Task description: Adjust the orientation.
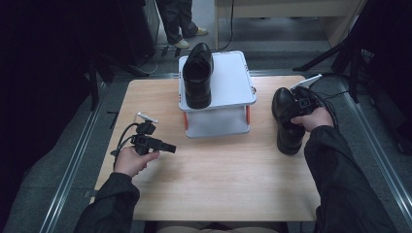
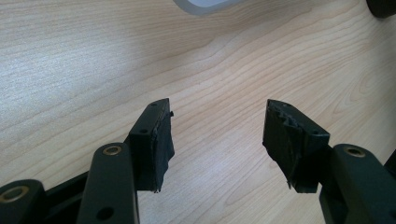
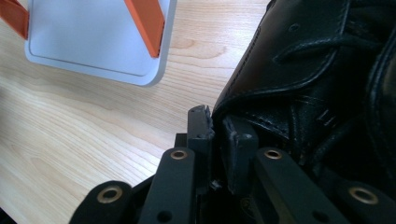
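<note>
A person seated at a pale wooden table works two hand-held grippers around a pair of black leather lace-up shoes. The right gripper, at the table's right side, has its jaws pinched together on the collar edge of one black shoe, which stands on the tabletop with its toe towards the person; in the right gripper view the pads press on the thin leather rim. The second black shoe sits on the top deck of a small two-tier white plastic rack with orange posts, on the deck's left half, toe towards the person; the rack's lower shelf shows bare. The left gripper hovers over bare wood at the table's left, jaws spread wide apart with nothing between them, well apart from both shoes.
</note>
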A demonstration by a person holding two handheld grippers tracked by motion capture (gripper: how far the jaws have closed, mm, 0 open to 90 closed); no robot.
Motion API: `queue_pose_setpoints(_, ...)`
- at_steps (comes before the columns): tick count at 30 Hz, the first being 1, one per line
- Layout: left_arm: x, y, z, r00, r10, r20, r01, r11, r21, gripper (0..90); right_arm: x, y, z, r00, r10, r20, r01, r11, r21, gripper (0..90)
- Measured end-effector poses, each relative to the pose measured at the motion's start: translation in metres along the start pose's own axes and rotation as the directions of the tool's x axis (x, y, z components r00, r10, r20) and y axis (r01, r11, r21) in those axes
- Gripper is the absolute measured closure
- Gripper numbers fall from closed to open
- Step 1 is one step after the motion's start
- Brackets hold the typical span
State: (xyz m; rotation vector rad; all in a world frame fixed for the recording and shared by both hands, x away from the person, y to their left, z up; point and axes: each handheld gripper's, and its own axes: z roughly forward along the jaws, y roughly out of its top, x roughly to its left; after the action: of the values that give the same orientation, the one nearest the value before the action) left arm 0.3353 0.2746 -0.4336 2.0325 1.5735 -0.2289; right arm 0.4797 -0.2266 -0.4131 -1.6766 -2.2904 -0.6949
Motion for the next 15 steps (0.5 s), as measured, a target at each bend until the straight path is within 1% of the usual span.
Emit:
queue_pose_setpoints(1,0.0,0.0,0.0,1.0,0.0,0.0,0.0,1.0,0.0,41.7,-0.001,-0.001,0.0,0.9999,-0.014,-0.002,0.014,1.0,-0.004,78.8)
queue_pose_setpoints(2,0.0,0.0,0.0,1.0,0.001,0.0,-0.001,1.0,0.0,41.7,-0.001,-0.002,0.0,0.9992,-0.041,-0.002,0.041,0.999,-0.008,77.7)
queue_pose_setpoints(3,0.0,0.0,0.0,1.0,0.001,0.0,-0.001,1.0,0.0,41.7,-0.001,-0.002,0.0,0.9992,-0.041,-0.002,0.041,0.999,-0.008,77.7)
queue_pose_setpoints(4,-0.001,0.0,0.0,1.0,0.002,-0.003,-0.002,1.0,-0.001,41.7,-0.001,-0.003,-0.002,0.9982,-0.059,-0.007,0.059,0.998,-0.008,76.5)
queue_pose_setpoints(6,-0.001,0.0,0.0,1.0,0.004,-0.004,-0.004,1.0,0.0,41.7,-0.002,-0.003,-0.009,0.9983,-0.058,-0.01,0.058,0.998,-0.014,76.4)
queue_pose_setpoints(7,-0.001,0.0,0.0,1.0,0.005,-0.003,-0.005,1.0,0.0,41.7,-0.002,-0.003,-0.009,0.9983,-0.058,-0.01,0.058,0.998,-0.014,76.4)
queue_pose_setpoints(8,-0.001,0.0,0.0,1.0,0.006,-0.005,-0.006,1.0,-0.001,41.7,-0.002,-0.004,-0.013,0.9981,-0.059,-0.016,0.059,0.998,-0.021,75.8)
queue_pose_setpoints(9,-0.001,0.0,0.0,1.0,0.007,-0.005,-0.007,1.0,-0.001,41.7,-0.002,-0.005,-0.022,0.9977,-0.066,-0.013,0.066,0.997,-0.033,75.0)
queue_pose_setpoints(10,0.0,0.0,0.001,1.0,0.006,-0.005,-0.006,1.0,-0.001,41.8,-0.003,-0.006,-0.027,0.9977,-0.067,-0.01,0.067,0.997,-0.048,74.1)
queue_pose_setpoints(11,0.0,0.0,0.001,1.0,0.006,-0.006,-0.006,1.0,-0.001,41.8,-0.003,-0.006,-0.027,0.9977,-0.067,-0.01,0.067,0.997,-0.048,74.1)
queue_pose_setpoints(12,0.0,0.0,0.001,1.0,0.006,-0.006,-0.006,1.0,-0.001,41.7,-0.004,-0.006,-0.031,0.9977,-0.068,-0.008,0.067,0.996,-0.055,72.5)
queue_pose_setpoints(13,0.0,0.0,0.0,1.0,0.007,-0.006,-0.007,1.0,0.0,41.7,-0.008,-0.009,-0.036,0.9978,-0.065,0.013,0.065,0.996,-0.058,71.5)
queue_pose_setpoints(15,0.0,0.0,0.0,1.0,0.003,-0.006,-0.003,1.0,-0.002,41.7,-0.013,-0.012,-0.039,0.9984,-0.055,0.014,0.056,0.997,-0.048,71.9)
